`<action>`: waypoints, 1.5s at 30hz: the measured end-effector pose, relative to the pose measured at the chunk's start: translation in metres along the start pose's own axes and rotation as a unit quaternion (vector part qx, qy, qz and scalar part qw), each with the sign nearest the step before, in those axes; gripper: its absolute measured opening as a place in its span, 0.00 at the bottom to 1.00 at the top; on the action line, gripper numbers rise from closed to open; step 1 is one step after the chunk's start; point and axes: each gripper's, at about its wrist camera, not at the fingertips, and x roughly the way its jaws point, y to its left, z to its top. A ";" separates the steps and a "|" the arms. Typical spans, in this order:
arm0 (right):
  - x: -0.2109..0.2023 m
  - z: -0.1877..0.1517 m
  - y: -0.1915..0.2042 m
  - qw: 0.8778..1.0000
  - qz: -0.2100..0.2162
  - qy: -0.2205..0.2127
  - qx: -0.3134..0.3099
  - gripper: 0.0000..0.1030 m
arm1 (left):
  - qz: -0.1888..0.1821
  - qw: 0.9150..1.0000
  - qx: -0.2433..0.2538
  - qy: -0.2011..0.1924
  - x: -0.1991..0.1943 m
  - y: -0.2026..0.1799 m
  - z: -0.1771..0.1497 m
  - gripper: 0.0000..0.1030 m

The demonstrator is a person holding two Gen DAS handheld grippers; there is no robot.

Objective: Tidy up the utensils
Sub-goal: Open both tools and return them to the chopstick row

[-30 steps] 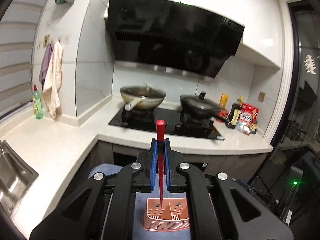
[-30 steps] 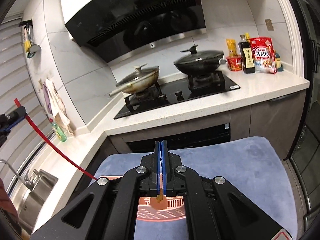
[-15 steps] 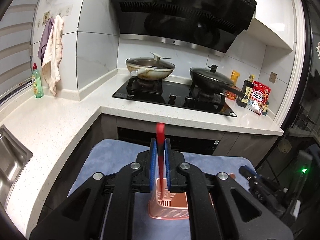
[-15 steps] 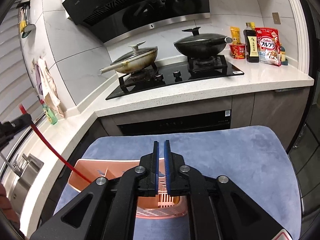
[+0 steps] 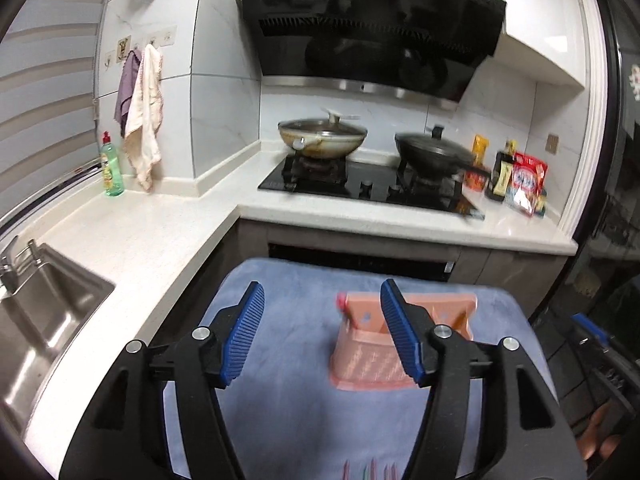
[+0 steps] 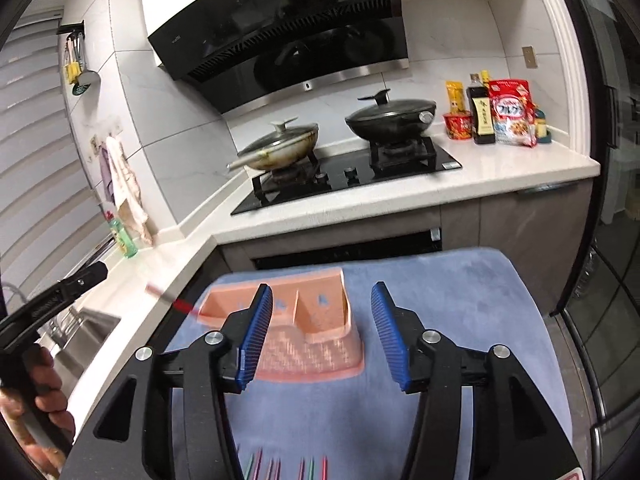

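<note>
Left gripper (image 5: 322, 330) and right gripper (image 6: 320, 334) both had blue-padded jaws spread wide, holding nothing. Pink perforated plastic utensil caddy (image 6: 316, 336) sat on the blue-grey mat (image 6: 440, 312), ahead of both. A red stick-like utensil (image 6: 182, 305) poked out over the caddy's left rim.

Both views are evenly and brightly lit by cool white indoor light from overhead; no lamp itself is in frame. The glossy black range hood (image 5: 372, 36) carries dim reflections, and a bright band of glare runs along its steel lower trim. The white worktop (image 5: 132, 236) is close to washed out. Shadows are soft and shallow. Fisheye distortion is strong: straight cabinet lines and the window blinds (image 6: 36, 160) bow toward the edges, and black vignetting fills the corners. Motion blur smears the pink utensil holder (image 5: 368, 354) and the packets at the worktop's right end in the left view, and the red utensil (image 6: 176, 302) in the right view.
</note>
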 end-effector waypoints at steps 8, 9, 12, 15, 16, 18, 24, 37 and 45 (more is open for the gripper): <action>-0.059 -0.081 -0.007 0.998 -0.032 0.041 -0.027 0.55 | 0.020 0.998 0.034 0.040 -0.040 0.003 -0.081 0.63; -0.063 -0.094 -0.007 0.998 -0.031 0.052 -0.028 0.55 | 0.021 0.998 0.040 0.044 -0.044 0.002 -0.092 0.63; -0.071 -0.129 -0.006 0.996 -0.035 0.079 -0.029 0.55 | 0.020 0.997 0.039 0.069 -0.054 0.004 -0.128 0.63; -0.077 -0.164 -0.003 0.993 -0.053 0.095 -0.042 0.55 | 0.027 0.995 0.036 0.090 -0.059 0.003 -0.157 0.63; -0.079 -0.172 -0.002 0.992 -0.058 0.100 -0.045 0.55 | 0.031 0.994 0.036 0.097 -0.060 0.003 -0.166 0.63; -0.082 -0.191 0.001 0.991 -0.064 0.110 -0.050 0.55 | 0.032 0.993 0.033 0.109 -0.062 0.003 -0.181 0.63; -0.085 -0.238 0.009 0.985 -0.067 0.142 -0.068 0.55 | 0.033 0.988 0.005 0.152 -0.065 0.013 -0.225 0.63; -0.077 -0.280 0.015 0.980 -0.074 0.167 -0.081 0.39 | 0.034 0.981 -0.019 0.188 -0.072 0.033 -0.274 0.63; -0.072 -0.290 0.012 0.978 -0.070 0.181 -0.077 0.24 | 0.025 0.980 -0.013 0.198 -0.073 0.030 -0.284 0.64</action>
